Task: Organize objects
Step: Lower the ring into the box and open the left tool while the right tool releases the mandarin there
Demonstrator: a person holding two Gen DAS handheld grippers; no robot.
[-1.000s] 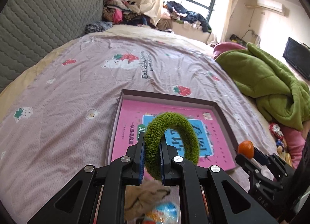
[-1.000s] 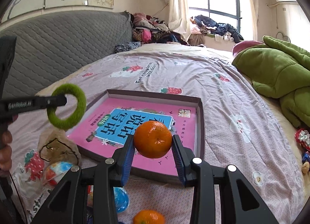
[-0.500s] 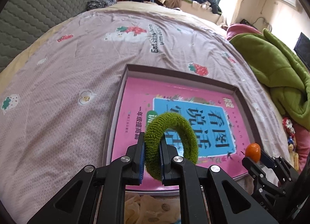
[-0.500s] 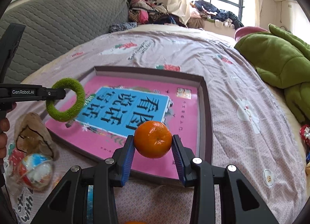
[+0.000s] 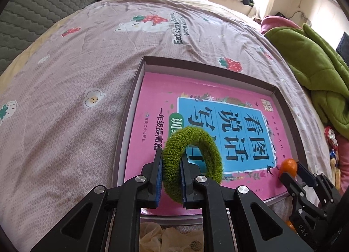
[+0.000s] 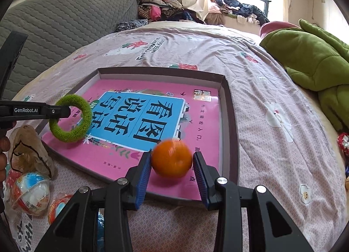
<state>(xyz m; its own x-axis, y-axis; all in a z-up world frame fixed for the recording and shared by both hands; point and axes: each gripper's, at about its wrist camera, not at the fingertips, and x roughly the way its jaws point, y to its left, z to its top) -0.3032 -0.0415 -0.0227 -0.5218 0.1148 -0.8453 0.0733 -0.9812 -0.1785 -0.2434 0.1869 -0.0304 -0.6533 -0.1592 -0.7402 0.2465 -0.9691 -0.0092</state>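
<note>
Pink bed [image 5: 109,60]: it is the biggest thing here, and the box sits on its cover so both hands can reach it.
Box [image 6: 228,108]: a flat open box with low walls, lying on the bed. I think it is where the things go.
Book [image 6: 122,160]: pink, lying flat in the box and filling most of it, so anything put in will rest on top of it.
Left hand-held gripper [image 5: 171,177]: clamped on the ring, tilted down over the near left part of the book.
Right hand-held gripper [image 6: 172,169]: tilted down over the near right corner of the box. Its blue pads sit on both sides of the orange, which looks a bit blurry, so the hold may be getting loose.
Ring [image 5: 194,160]: green and fuzzy, held up on its edge just above the book.
Orange [image 6: 171,157]: small and round, low over the book, so it should not roll far.
</note>
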